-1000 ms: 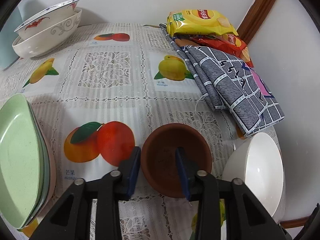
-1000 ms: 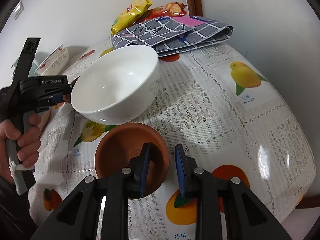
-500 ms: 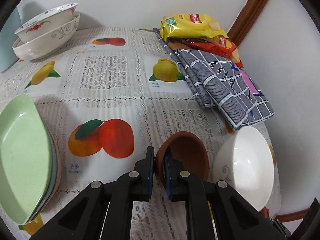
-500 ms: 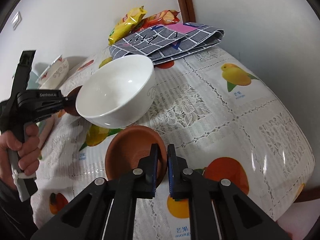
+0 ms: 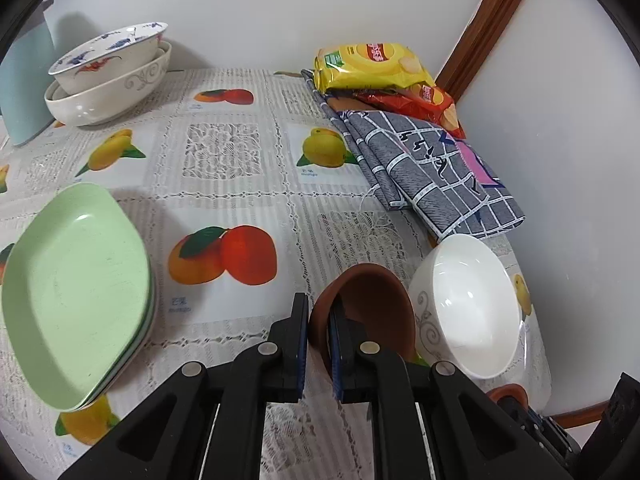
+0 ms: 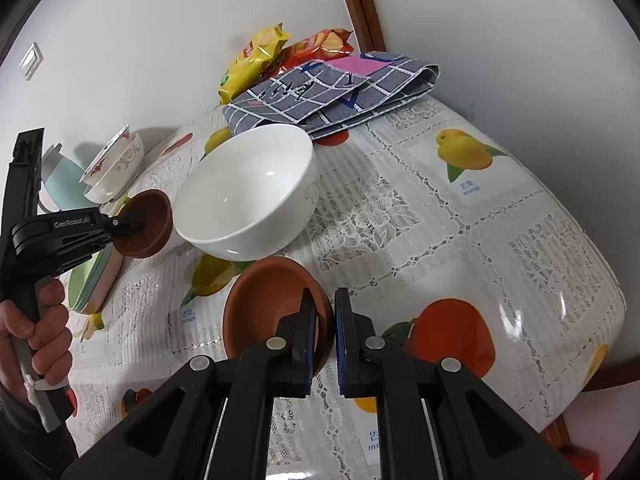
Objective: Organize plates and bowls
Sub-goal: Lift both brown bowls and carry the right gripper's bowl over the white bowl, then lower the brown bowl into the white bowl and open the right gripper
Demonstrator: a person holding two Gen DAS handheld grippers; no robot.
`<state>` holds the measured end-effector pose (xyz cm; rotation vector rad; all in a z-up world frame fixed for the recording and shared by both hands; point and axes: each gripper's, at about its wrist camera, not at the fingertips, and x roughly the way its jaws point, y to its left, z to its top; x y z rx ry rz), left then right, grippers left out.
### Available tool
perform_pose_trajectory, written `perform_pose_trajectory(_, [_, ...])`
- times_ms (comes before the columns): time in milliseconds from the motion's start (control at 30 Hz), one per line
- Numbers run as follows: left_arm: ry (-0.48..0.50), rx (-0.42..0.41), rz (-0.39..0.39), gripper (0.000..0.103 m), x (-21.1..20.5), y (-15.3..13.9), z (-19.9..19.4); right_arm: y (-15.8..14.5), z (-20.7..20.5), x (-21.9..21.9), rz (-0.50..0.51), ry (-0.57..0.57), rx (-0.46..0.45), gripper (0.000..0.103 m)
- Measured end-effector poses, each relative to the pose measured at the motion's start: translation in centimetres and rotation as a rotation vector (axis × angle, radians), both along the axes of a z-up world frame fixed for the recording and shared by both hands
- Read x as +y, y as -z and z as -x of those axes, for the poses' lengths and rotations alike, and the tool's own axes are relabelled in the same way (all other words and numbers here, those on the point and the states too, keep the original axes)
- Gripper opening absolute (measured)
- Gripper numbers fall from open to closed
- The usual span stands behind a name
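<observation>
My left gripper (image 5: pixel 319 340) is pinched on the near rim of a small round terracotta-brown bowl (image 5: pixel 368 308), one finger inside the wall and one outside; the right wrist view shows that bowl (image 6: pixel 146 230) lifted off the table and tipped, its open mouth facing up and toward the large glossy white ceramic bowl (image 6: pixel 248 196) just beside it. My right gripper (image 6: pixel 324 334) clamps the rim of a second terracotta-brown bowl (image 6: pixel 272 304) in the same way, its mouth tilted up and to the left, toward that white bowl; whether its base touches the cloth I cannot tell. Both small bowls are round, so neither has a long axis. The white bowl (image 5: pixel 466 304) sits upright near the table's right edge, between my two brown bowls. To my left lies a stack of shallow pale-green oblong plates (image 5: pixel 76 292), long axis running from near me away toward the wall. At the far left two patterned white bowls (image 5: pixel 108 76) are nested against the wall. A folded grey checked cloth (image 5: pixel 428 168) and yellow and red snack bags (image 5: pixel 368 66) lie at the far right on the lace-and-fruit-print tablecloth (image 5: pixel 224 152).
</observation>
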<state>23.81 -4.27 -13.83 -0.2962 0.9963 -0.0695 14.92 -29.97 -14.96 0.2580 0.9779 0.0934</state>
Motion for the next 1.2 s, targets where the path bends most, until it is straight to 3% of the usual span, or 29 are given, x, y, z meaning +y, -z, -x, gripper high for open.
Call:
perform_pose_trajectory(400, [0.021,-0.049,0.013,0.01,0.8,-3.0,1.8,-4.1,0.8,0.2,0.006,0.001,-0.072,0.009])
perform_pose_trajectory(700, [0.011,-0.078,0.014,0.01,2.4,-4.8,1.6,-6.7,-2.5,1.2,0.051,-0.013,-0.126,0.009])
perform_pose_trajectory(867, [0.001,-0.081,0.008,0.01,3.0,-4.9,1.0,-6.4,-5.1,2.2,0.064,-0.03,-0.119,0.009])
perform_pose_trajectory(1200, [0.012,-0.063,0.002,0.01,3.0,-3.9,-0.5,-2.7,-9.1,3.9,0.11,-0.066,-0.034,0.009])
